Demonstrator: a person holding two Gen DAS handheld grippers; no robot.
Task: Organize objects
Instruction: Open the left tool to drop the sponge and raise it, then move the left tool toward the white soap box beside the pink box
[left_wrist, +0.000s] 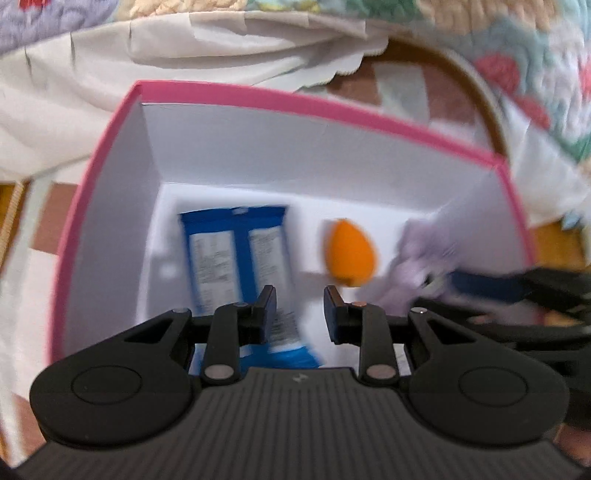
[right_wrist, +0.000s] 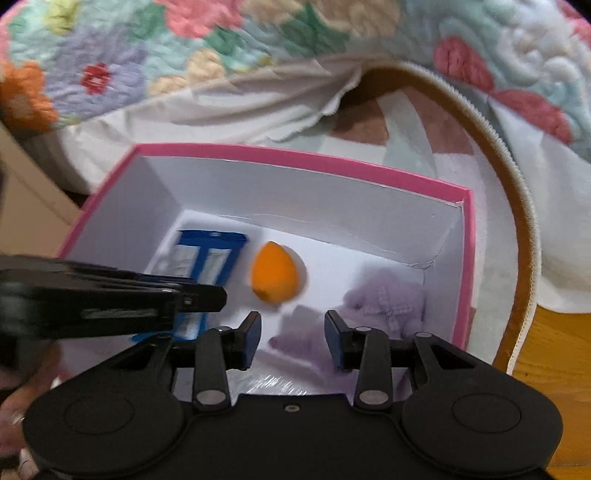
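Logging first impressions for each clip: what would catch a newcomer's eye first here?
The pink-rimmed white box fills the middle of both views. On its floor lie a blue snack packet at left, a bright orange egg-shaped sponge in the centre and a lilac plush toy at right. A flowered quilt runs behind.

A pink box (right_wrist: 295, 157) with white inner walls is seen beyond the right gripper (right_wrist: 292, 332), whose jaws stand apart with nothing pressed between them. A lilac plush (right_wrist: 384, 299) lies just past the right jaw. An orange egg (right_wrist: 275, 273) rests ahead of the left jaw, and a blue packet (right_wrist: 207, 254) further left. The left gripper (right_wrist: 207, 297) is seen from the side, left of the jaws, over the packet.
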